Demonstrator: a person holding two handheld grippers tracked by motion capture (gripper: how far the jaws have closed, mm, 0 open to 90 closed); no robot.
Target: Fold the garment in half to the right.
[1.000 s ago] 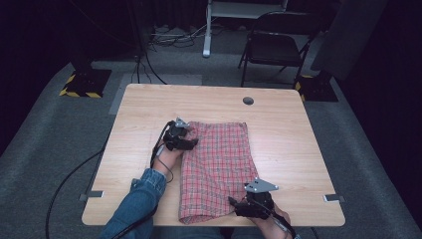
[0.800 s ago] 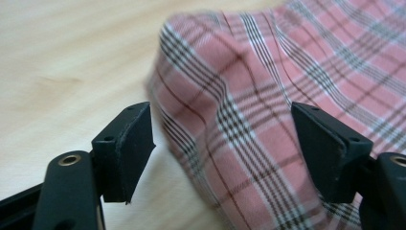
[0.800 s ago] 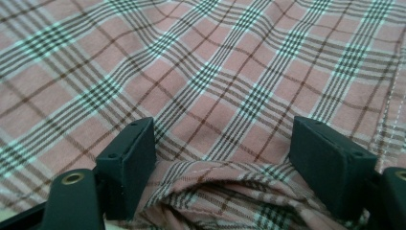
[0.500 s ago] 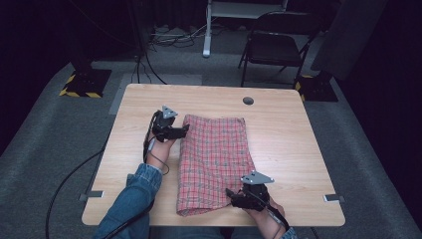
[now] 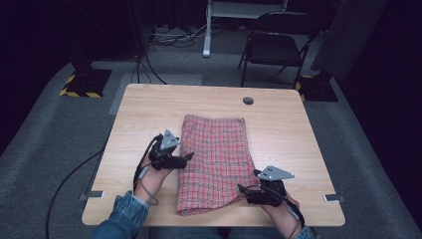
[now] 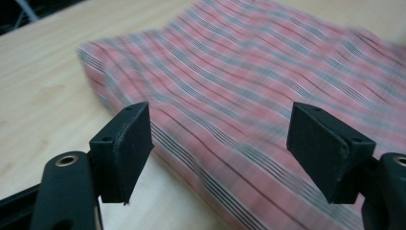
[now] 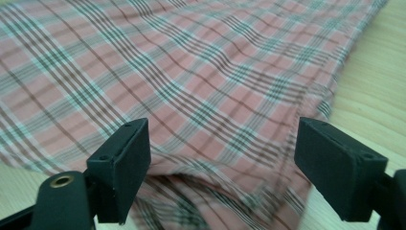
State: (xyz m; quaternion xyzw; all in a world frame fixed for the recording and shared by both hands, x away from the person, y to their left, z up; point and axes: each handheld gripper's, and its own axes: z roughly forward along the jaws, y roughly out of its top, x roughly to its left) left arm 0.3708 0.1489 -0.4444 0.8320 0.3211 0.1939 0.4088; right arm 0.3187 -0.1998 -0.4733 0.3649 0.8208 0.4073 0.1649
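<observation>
Both grippers hang open at the folded plaid cloth (image 5: 214, 164): left gripper (image 5: 186, 158) at its left edge, right gripper (image 5: 244, 190) at its near-right corner, apparently lining up for the next fold.

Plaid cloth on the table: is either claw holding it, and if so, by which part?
Neither. Both the left claw and right claw stand open at the plaid cloth, gripping nothing.
</observation>
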